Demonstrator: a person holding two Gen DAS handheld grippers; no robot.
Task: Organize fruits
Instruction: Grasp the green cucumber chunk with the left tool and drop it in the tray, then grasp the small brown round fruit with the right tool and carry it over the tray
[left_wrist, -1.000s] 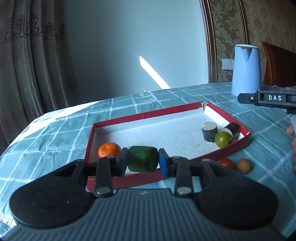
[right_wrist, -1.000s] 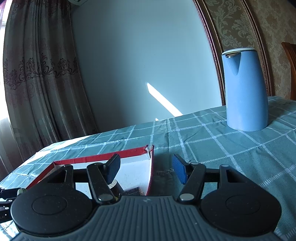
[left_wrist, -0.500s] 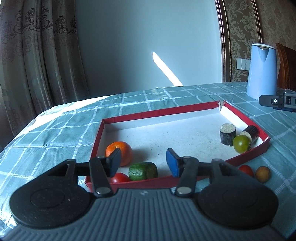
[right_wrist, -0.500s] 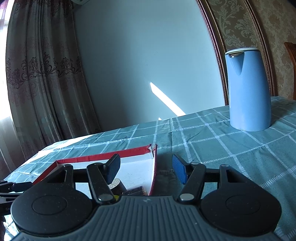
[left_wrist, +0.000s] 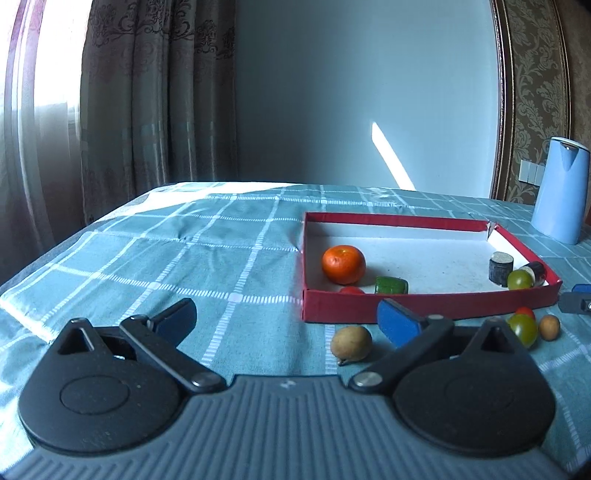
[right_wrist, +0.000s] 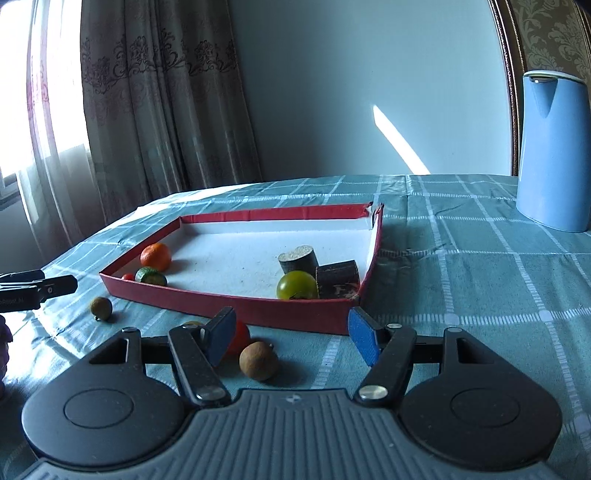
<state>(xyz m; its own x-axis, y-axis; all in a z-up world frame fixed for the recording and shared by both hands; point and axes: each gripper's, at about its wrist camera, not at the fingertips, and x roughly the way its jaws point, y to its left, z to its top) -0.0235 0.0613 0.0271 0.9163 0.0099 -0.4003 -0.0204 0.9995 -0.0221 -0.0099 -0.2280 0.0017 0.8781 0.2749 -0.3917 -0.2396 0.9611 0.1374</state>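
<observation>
Spreading wider and empty, the left claw (left_wrist: 286, 319) and right claw (right_wrist: 291, 334) hover over loose fruit outside the red tray's (left_wrist: 424, 306) near edge; nudging the round brown fruit (right_wrist: 258, 360) could roll it away across the tabletop (left_wrist: 184, 266).

Both tools (left_wrist: 286, 319) (right_wrist: 291, 334) opening, empty.

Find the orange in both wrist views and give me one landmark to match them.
Left wrist view: the orange sits right of centre, in the red tray's near-left corner.
Right wrist view: the orange sits left of centre, against the tray's left wall.
Shared landmark: the blue kettle, at the right edge in both.
</observation>
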